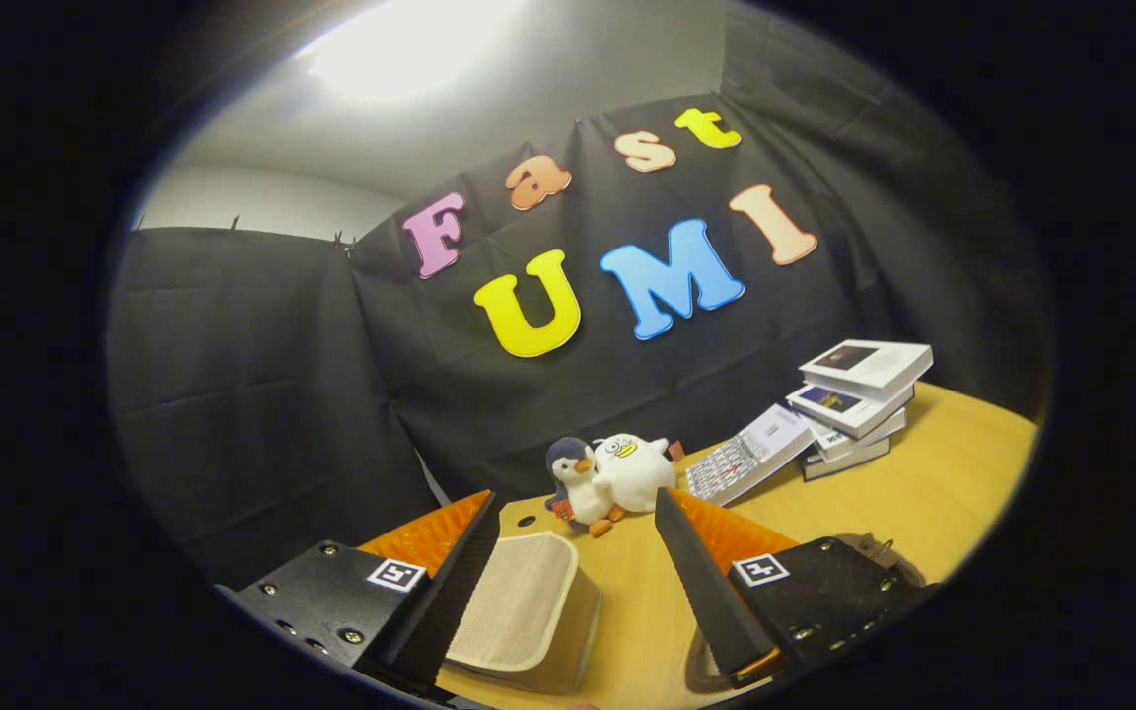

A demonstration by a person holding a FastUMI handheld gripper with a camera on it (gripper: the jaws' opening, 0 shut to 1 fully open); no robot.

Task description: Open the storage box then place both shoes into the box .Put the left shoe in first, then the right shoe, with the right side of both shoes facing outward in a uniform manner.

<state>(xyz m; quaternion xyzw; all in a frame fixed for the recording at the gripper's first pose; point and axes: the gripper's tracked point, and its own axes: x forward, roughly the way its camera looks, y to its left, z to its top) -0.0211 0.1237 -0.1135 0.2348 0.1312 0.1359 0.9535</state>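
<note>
My gripper (576,498) is open, its two black toothed fingers spread wide over the wooden table (933,493). Between them, close against the inner side of the left finger (450,582), lies a beige object (524,606) with a fine mesh face and a thick cream edge. Whether it is a shoe or part of the box, I cannot tell. The right finger (706,582) stands well apart from it, with bare table in between. The object's near end is cut off below the fingers.
Just beyond the fingertips sit a plush penguin (573,483) and a white plush duck (632,468). Further right, a printed booklet (745,459) leans on a stack of books (854,404). Black cloth walls the table's far side.
</note>
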